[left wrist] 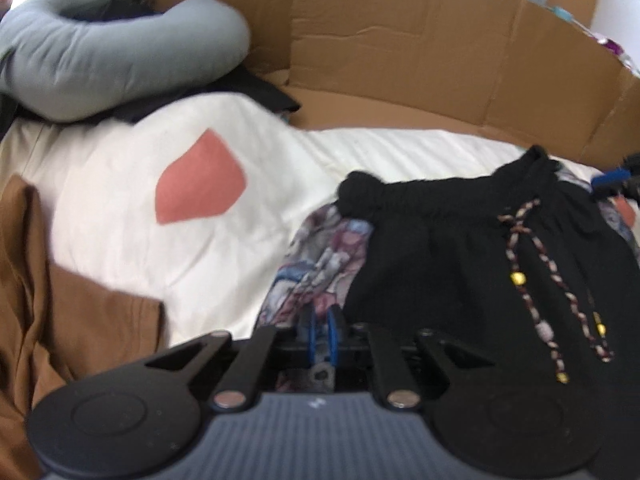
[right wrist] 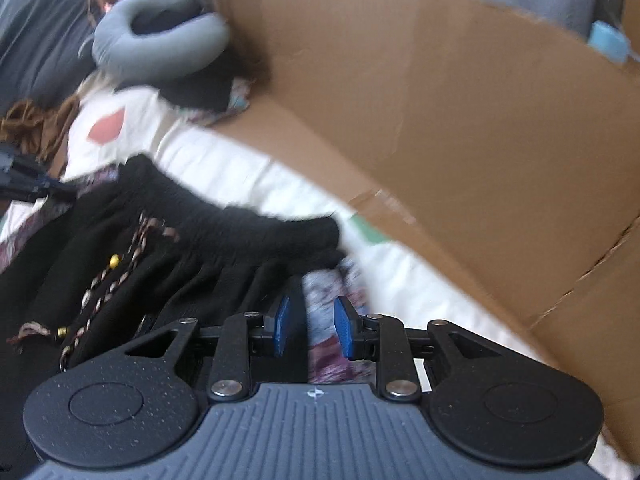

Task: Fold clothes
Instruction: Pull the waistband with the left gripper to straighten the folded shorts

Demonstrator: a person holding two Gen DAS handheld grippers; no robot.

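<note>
Pinching the patterned fabric at six o'clock, the left gripper has its jaws nearly closed, apparently to anchor that side of the black drawstring garment at three o'clock. Right view: right gripper stands partly open astride patterned cloth, pads apparently clear; waistband at nine o'clock.

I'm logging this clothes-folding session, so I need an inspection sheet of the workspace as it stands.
Surface: white sheet with a pink patch, creased.
Job's things: black skirt with beaded drawstring, over a floral garment.
Clutter: brown garment at the left; grey neck pillow on dark clothes.
Grippers: left gripper shut on the floral garment; right gripper apart, floral garment between its pads.
Cables: nothing seen.
Surroundings: cardboard wall behind the sheet.
</note>
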